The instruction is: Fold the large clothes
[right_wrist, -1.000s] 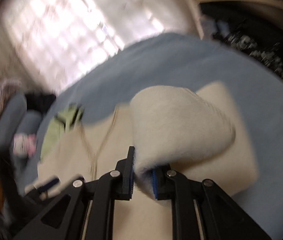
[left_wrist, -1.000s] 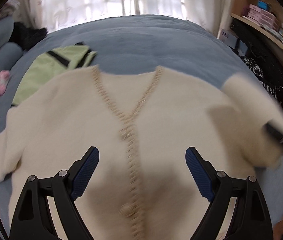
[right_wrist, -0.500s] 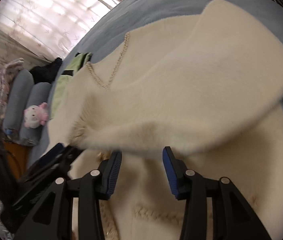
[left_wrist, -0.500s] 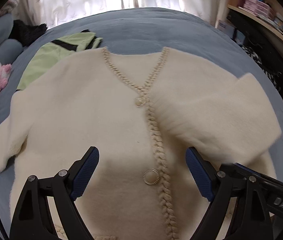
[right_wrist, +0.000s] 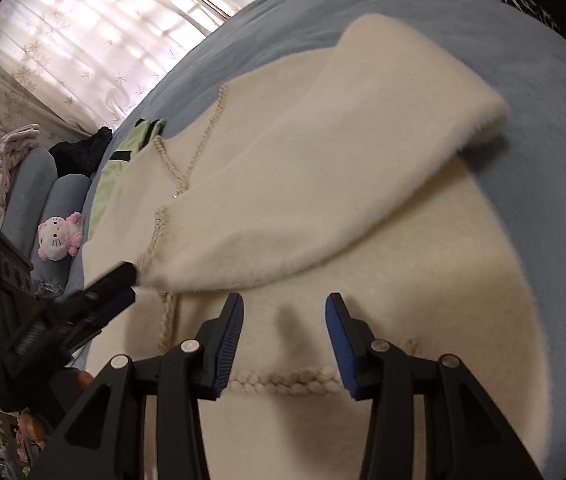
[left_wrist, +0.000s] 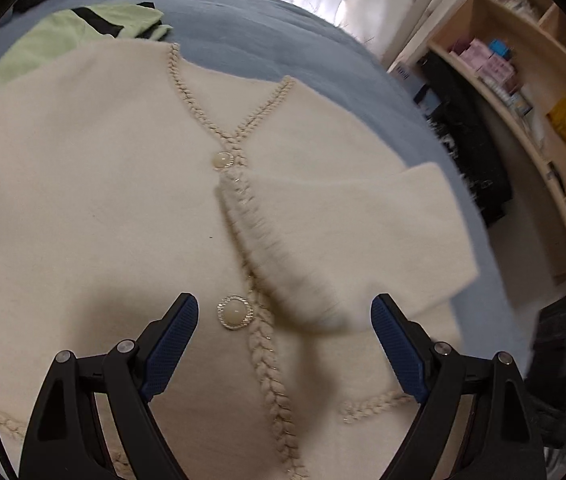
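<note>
Garment count: one cream cardigan [left_wrist: 95, 200] is laid front-up on the blue bed cover [left_wrist: 267, 40]; one green garment with black trim [left_wrist: 63, 36] is seen partly beneath its far left shoulder.
Sleeve: one sleeve [left_wrist: 347, 232], on the right of the cardigan, is folded inward across the front, its ribbed cuff [left_wrist: 275, 248] lying along the braided placket [left_wrist: 271, 372] between the buttons.
Buttons: two round pearl-like buttons are counted in the left wrist view, a far one [left_wrist: 222, 160] at the base of the V-neck and a near one [left_wrist: 236, 312] just left of the placket.
Grippers: two are shown, one per hand.
Left gripper [left_wrist: 283, 344]: the blue-padded jaws are held wide apart with nothing between the pads; the near button, the placket and the cuff end are framed in the gap beyond the tips. Whether the tips touch the cloth cannot be told.
Right gripper [right_wrist: 283, 336]: the jaws are parted and empty; the lower front of the cardigan [right_wrist: 423, 260] is seen between them, with a horizontal braid trim [right_wrist: 283, 384] crossing near the pads, and the folded sleeve [right_wrist: 323, 184] lying just beyond the tips.
Other gripper in the right wrist view: the left gripper [right_wrist: 111, 288] appears at the near left, its tip beside the cuff end.
Bedside items: one pink-and-white plush toy [right_wrist: 61, 236] rests against two blue bolsters [right_wrist: 59, 200] at the far left; one wooden shelf unit [left_wrist: 523, 92] stands at the right.
</note>
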Action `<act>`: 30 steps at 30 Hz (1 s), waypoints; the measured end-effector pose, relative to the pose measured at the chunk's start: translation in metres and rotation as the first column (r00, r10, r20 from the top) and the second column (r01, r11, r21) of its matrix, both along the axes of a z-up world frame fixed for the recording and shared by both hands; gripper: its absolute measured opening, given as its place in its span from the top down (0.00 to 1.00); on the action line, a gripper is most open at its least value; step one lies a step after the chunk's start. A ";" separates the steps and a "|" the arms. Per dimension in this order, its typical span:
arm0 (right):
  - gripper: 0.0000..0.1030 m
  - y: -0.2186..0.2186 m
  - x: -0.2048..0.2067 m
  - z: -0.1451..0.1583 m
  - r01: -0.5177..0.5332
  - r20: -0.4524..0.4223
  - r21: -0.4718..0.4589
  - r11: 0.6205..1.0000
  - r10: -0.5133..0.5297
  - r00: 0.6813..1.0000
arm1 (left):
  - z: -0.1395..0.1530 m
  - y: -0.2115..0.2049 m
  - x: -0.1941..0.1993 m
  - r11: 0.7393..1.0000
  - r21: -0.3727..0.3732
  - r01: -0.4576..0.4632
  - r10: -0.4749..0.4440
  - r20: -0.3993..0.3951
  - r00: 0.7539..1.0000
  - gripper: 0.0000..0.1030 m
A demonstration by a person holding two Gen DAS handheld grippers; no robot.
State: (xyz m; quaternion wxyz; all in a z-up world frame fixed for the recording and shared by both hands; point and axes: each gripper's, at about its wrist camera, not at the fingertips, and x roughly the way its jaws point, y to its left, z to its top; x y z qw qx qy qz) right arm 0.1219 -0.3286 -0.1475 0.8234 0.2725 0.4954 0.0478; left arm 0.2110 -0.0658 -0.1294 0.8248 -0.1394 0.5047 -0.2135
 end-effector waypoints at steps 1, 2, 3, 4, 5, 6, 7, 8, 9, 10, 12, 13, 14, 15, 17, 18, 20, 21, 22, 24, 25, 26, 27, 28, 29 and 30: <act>0.58 0.001 0.001 -0.002 0.000 -0.006 0.001 1.000 0.000 1.000 | 0.000 0.000 0.000 1.000 -0.010 0.007 -0.007 0.001 1.000 0.15; 0.58 0.001 0.001 -0.004 0.001 -0.009 0.001 1.000 -0.001 1.000 | -0.001 -0.002 0.000 1.000 -0.015 0.019 -0.019 -0.001 1.000 0.15; 0.58 0.000 0.000 -0.006 0.002 -0.011 0.001 1.000 -0.002 1.000 | -0.002 -0.004 0.001 1.000 -0.009 0.027 -0.027 -0.006 1.000 0.15; 0.58 0.000 0.000 -0.006 0.002 -0.011 0.001 1.000 -0.002 1.000 | -0.005 -0.006 0.002 0.999 0.002 0.034 -0.033 -0.015 0.999 0.15; 0.58 0.000 -0.001 -0.006 0.002 -0.009 0.000 1.000 -0.002 1.000 | -0.007 -0.008 0.003 0.999 0.012 0.037 -0.037 -0.022 0.999 0.15; 0.58 0.000 -0.002 -0.006 0.001 -0.007 -0.003 1.000 -0.001 1.000 | -0.010 -0.011 0.005 0.999 0.024 0.040 -0.039 -0.034 0.999 0.15; 0.58 0.001 -0.002 -0.005 -0.001 -0.004 -0.010 1.000 0.001 1.000 | -0.014 -0.014 0.006 0.999 0.028 0.043 -0.041 -0.043 0.998 0.15; 0.58 0.001 -0.003 -0.004 -0.004 -0.001 -0.016 1.000 0.004 1.000 | -0.017 -0.016 0.007 0.999 0.029 0.045 -0.044 -0.050 0.998 0.15; 0.58 0.002 -0.003 -0.003 -0.007 0.000 -0.023 1.000 0.007 1.000 | -0.019 -0.018 0.008 0.998 0.032 0.046 -0.045 -0.053 0.998 0.15; 0.58 0.002 -0.004 -0.003 -0.011 0.002 -0.034 0.999 0.011 1.000 | -0.022 -0.020 0.009 0.998 0.038 0.047 -0.045 -0.054 0.998 0.15; 0.58 0.003 -0.005 -0.003 -0.017 0.003 -0.047 0.999 0.017 1.000 | -0.025 -0.027 0.013 0.998 0.054 0.045 -0.042 -0.050 0.998 0.15; 0.58 0.004 -0.005 -0.003 -0.019 0.002 -0.050 0.999 0.019 1.000 | -0.026 -0.030 0.015 0.997 0.066 0.041 -0.039 -0.041 0.998 0.16; 0.58 0.004 -0.005 -0.004 -0.019 0.002 -0.051 0.998 0.019 1.000 | -0.025 -0.032 0.016 0.996 0.075 0.039 -0.037 -0.033 0.999 0.16; 0.58 0.003 -0.005 -0.004 -0.019 0.004 -0.052 0.998 0.019 1.000 | -0.024 -0.036 0.019 0.995 0.090 0.039 -0.038 -0.016 0.999 0.19; 0.58 0.002 -0.006 -0.004 -0.019 0.004 -0.051 0.999 0.019 1.000 | -0.023 -0.042 0.024 0.994 0.102 0.050 -0.051 0.005 0.999 0.40; 0.58 0.002 -0.006 -0.004 -0.019 0.004 -0.051 0.999 0.019 1.000 | -0.022 -0.045 0.027 0.993 0.095 0.066 -0.066 0.002 0.998 0.48; 0.58 0.002 -0.006 -0.005 -0.019 0.002 -0.051 0.999 0.019 1.000 | -0.021 -0.050 0.035 0.992 0.104 0.075 -0.076 0.005 0.997 0.74; 0.58 0.002 -0.006 -0.005 -0.018 0.000 -0.051 0.999 0.018 1.000 | -0.021 -0.056 0.039 0.989 0.120 0.089 -0.090 0.006 0.996 0.79; 0.58 0.002 -0.005 -0.005 -0.019 0.000 -0.053 0.998 0.019 1.000 | -0.020 -0.057 0.040 0.987 0.133 0.096 -0.097 0.006 0.995 0.83; 0.58 0.003 -0.006 -0.004 -0.020 0.000 -0.059 0.998 0.020 1.000 | -0.011 -0.067 0.040 0.977 0.192 0.093 -0.104 0.045 0.994 0.85; 0.58 0.003 -0.006 -0.004 -0.021 -0.001 -0.064 0.998 0.021 1.000 | -0.003 -0.072 0.039 0.969 0.227 0.095 -0.117 0.083 0.990 0.85; 0.58 0.003 -0.006 -0.004 -0.023 -0.002 -0.067 0.997 0.022 1.000 | 0.006 -0.076 0.037 0.962 0.254 0.096 -0.130 0.122 0.984 0.85; 0.58 0.003 -0.006 -0.003 -0.023 -0.003 -0.071 0.997 0.023 1.000 | 0.017 -0.079 0.035 0.956 0.278 0.091 -0.140 0.164 0.976 0.85; 0.58 0.003 -0.006 -0.003 -0.023 -0.002 -0.075 0.997 0.023 1.000 | 0.029 -0.080 0.033 0.952 0.294 0.083 -0.148 0.206 0.967 0.85; 0.58 0.003 -0.006 -0.002 -0.023 -0.002 -0.080 0.997 0.022 1.000 | 0.041 -0.081 0.034 0.950 0.305 0.074 -0.153 0.244 0.958 0.85; 0.58 0.003 -0.007 0.000 -0.021 0.000 -0.088 0.996 0.022 1.000 | 0.052 -0.079 0.034 0.948 0.313 0.062 -0.154 0.278 0.948 0.85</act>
